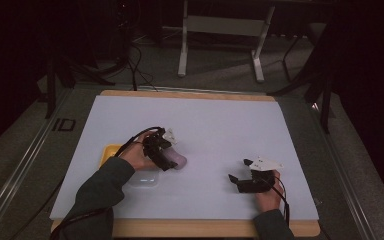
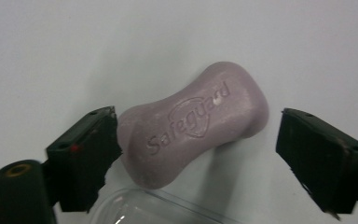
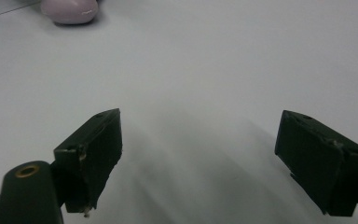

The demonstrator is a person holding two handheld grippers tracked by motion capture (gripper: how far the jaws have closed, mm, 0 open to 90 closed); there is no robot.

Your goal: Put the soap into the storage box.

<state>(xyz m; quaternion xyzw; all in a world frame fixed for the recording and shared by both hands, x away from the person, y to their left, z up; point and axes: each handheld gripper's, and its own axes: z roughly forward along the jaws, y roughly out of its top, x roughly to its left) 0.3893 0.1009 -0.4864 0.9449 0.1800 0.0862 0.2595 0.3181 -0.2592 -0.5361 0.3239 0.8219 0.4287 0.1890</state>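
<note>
- Nearest the person's edge of the white table top (image 1: 215,125), the right gripper (image 1: 241,170) lies low on the surface, well to the right of the soap bar (image 1: 178,160); a hand holds it from behind.
- In the right gripper view its two black jaws stand wide apart with bare table between them, so it is released and grasps nothing; the soap bar (image 3: 69,10) sits far off at the top left corner of that view.
- A clear plastic tray (image 1: 144,178) lies just on the near side of the soap bar; its rim (image 2: 168,210) shows right under the bar in the left gripper view.
- The left gripper (image 1: 172,162) hangs over the soap bar, its hand and dark sleeve reaching in from the lower left.
- In the left gripper view the pale purple soap bar (image 2: 193,122), stamped "Safeguard", lies flat on the table, slanted between the jaws.
- One jaw is at or just beside the bar's near end; the other stands clear of its far end with a gap. The jaws are spread, not clenched on it.
- A yellow thing (image 1: 109,152) lies just left of the soap bar, partly behind the left hand.
</note>
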